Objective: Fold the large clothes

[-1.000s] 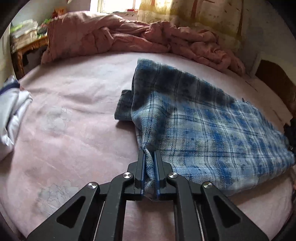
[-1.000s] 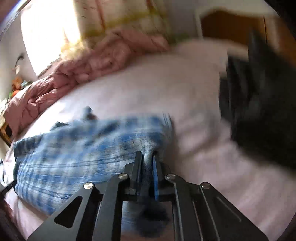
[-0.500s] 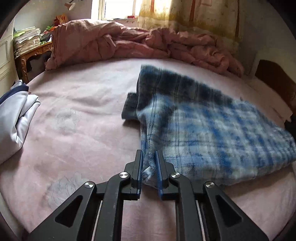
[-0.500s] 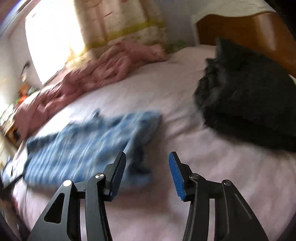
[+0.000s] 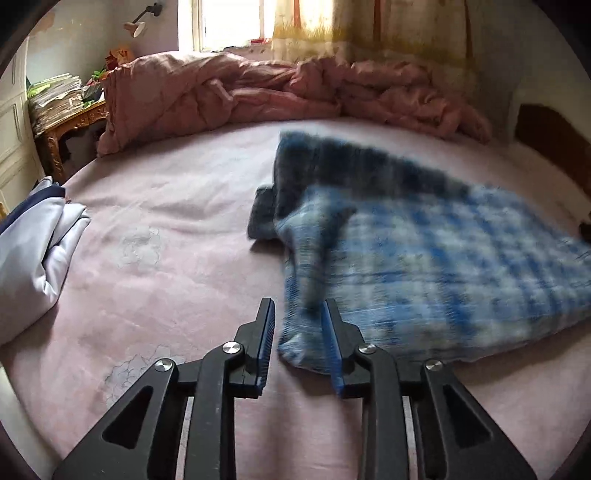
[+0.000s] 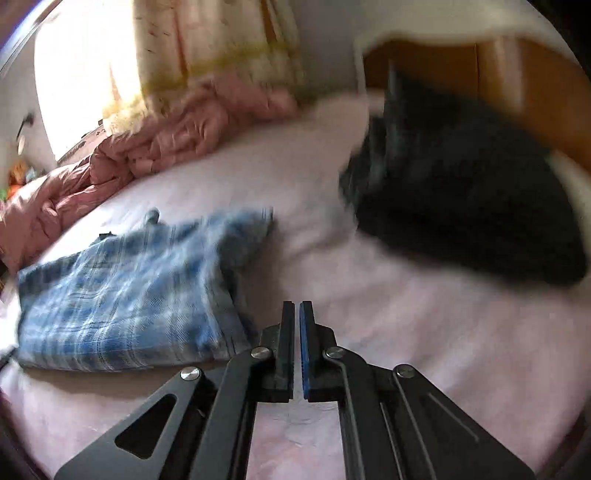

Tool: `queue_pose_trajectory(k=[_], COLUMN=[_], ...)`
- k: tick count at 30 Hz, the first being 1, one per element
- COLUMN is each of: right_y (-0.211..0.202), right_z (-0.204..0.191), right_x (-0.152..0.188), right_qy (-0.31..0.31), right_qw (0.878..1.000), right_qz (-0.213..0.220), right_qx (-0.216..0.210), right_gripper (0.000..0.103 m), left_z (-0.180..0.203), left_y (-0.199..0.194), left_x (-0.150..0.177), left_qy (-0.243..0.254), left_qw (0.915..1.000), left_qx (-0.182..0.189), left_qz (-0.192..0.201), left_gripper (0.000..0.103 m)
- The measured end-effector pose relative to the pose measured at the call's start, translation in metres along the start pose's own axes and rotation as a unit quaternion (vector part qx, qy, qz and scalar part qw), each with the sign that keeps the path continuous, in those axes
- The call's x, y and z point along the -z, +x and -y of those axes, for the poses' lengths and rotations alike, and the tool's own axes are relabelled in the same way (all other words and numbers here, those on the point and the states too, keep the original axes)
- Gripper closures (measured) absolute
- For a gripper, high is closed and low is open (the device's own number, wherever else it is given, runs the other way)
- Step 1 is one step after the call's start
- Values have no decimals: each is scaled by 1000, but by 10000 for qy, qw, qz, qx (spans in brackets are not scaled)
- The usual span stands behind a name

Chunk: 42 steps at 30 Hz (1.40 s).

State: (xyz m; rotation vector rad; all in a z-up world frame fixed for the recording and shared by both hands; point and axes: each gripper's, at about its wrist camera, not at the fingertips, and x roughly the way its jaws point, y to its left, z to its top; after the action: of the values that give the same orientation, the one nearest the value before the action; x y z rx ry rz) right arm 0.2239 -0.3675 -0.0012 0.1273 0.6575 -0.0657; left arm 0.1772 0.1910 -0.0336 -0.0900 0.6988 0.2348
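- My left tongs (image 5: 298,325) are opening, plaid shirt (image 5: 424,273) corner loose between them; it could snag and unfold.
- My right tongs (image 6: 297,332) are closed empty; swinging near the black garment (image 6: 461,206) might drag it.

Left gripper (image 5: 297,325): black, blue pads, low centre; jaws were opening, a corner of the blue plaid garment (image 5: 436,266) lay between them, against the right pad and clear of the left. Garment lay folded and blurred on the pink bedsheet (image 5: 166,258). Pale folded clothing (image 5: 33,251) sat at left edge. Crumpled pink quilt (image 5: 280,92) lay beyond, under curtained window (image 5: 232,22)
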Motion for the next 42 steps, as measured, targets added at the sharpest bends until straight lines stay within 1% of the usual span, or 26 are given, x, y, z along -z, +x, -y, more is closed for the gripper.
queue_pose_trajectory(k=[1, 3, 4, 6, 9, 10, 11, 13, 15, 16, 17, 19, 20, 22, 24, 25, 26, 28, 29, 31, 33, 35, 39, 40, 41, 42], right_y=[-6, -14, -17, -20, -26, -29, -33, -35, -38, -39, -41, -43, -43, -41, -35, -32, -28, -18, -12, 1, 16, 24, 44, 48, 51, 54], right_z=[-3, -8, -15, -29, -52, -57, -62, -74, -80, -82, -83, -84, -84, -83, -81, -77, -75, -70, -69, -66, -61, -54, -44, -43, -43, -46], right_x=[0, 1, 3, 4, 8, 11, 13, 18, 23, 26, 28, 32, 34, 35, 36, 37, 38, 43, 45, 49, 51, 49, 38, 34, 31, 28], right_qy=[-19, 65, -22, -299, -470, -468, -479, -524, -511, -482, -468, -464, -446, -366, -186, 5, 146, 594, 758, 1038, 1324, 1493, 1782, 1818, 1782, 1664], right_qw=[10000, 9987, 9981, 9979, 9955, 9947, 9937, 9922, 9914, 9911, 9913, 9924, 9927, 9928, 9922, 9912, 9905, 9880, 9856, 9785, 9706, 9704, 9714, 9720, 9736, 9774], right_qz=[77, 76, 60, 86, 80, 76, 80, 80, 25, 24, 28, 46, 72, 12, -128, -229, -293, -487, -586, -825, -965, -861, -810, -772, -761, -772], right_qx=[-58, -502, -606, -571, -825, -915, -1012, -1127, -1208, -1240, -1234, -1142, -1120, -1145, -1228, -1302, -1338, -1341, -1395, -1582, -1762, -1693, -1342, -1269, -1207, -1052], right_gripper=[99, 99, 99, 99, 99, 99, 98, 97, 87, 76, 65, 50, 48, 46, 35, 28, 23, 19, 19, 19, 19, 19, 19, 19, 24, 34], left_z=[2, 10, 13, 20, 30, 31, 32, 33, 35, 37, 39, 44, 47, 51, 54, 56, 58, 57, 54, 42, 31, 28, 28, 29, 28, 26], left_y=[-5, -15, -19, -28, -44, -49, -52, -55, -55, -56, -55, -53, -51, -48, -46, -45, -40, -29, -21, -7, 1, 10, 33, 35, 32, 28], left_x=[-1, -1, -2, -1, 2, 3, 4, 5, 7, 8, 9, 10, 11, 13, 17, 18, 20, 24, 27, 30, 27, 21, 8, 5, 4, 4], left_qy=[26, 112, 120, 148, 310, 325, 292, 143, 46, 33, 41, 114, 170, 214, 187, 176, 140, -168, -462, -1231, -1731, -1905, -2073, -2082, -2075, -2043], left_qw=[10000, 9995, 9993, 9988, 9968, 9961, 9958, 9954, 9950, 9947, 9944, 9943, 9945, 9947, 9944, 9939, 9925, 9868, 9796, 9556, 9456, 9443, 9508, 9528, 9581, 9643], left_qx=[-9, -38, -55, 11, 168, 263, 375, 614, 790, 849, 904, 943, 938, 929, 989, 1061, 1214, 1567, 1844, 2446, 2518, 2443, 2059, 1957, 1716, 1434], left_qz=[72, 277, 341, 464, 722, 777, 777, 718, 616, 574, 549, 484, 436, 380, 332, 242, 50, -378, -658, -1087, -1115, -1114, -1032, -1026, -980, -882], left_gripper=[77, 77, 77, 77, 76, 68, 57, 48, 38, 31, 30, 27, 24, 10, 5, 2, 1, 1, 1, 1, 1, 1, 3, 15, 55, 74])
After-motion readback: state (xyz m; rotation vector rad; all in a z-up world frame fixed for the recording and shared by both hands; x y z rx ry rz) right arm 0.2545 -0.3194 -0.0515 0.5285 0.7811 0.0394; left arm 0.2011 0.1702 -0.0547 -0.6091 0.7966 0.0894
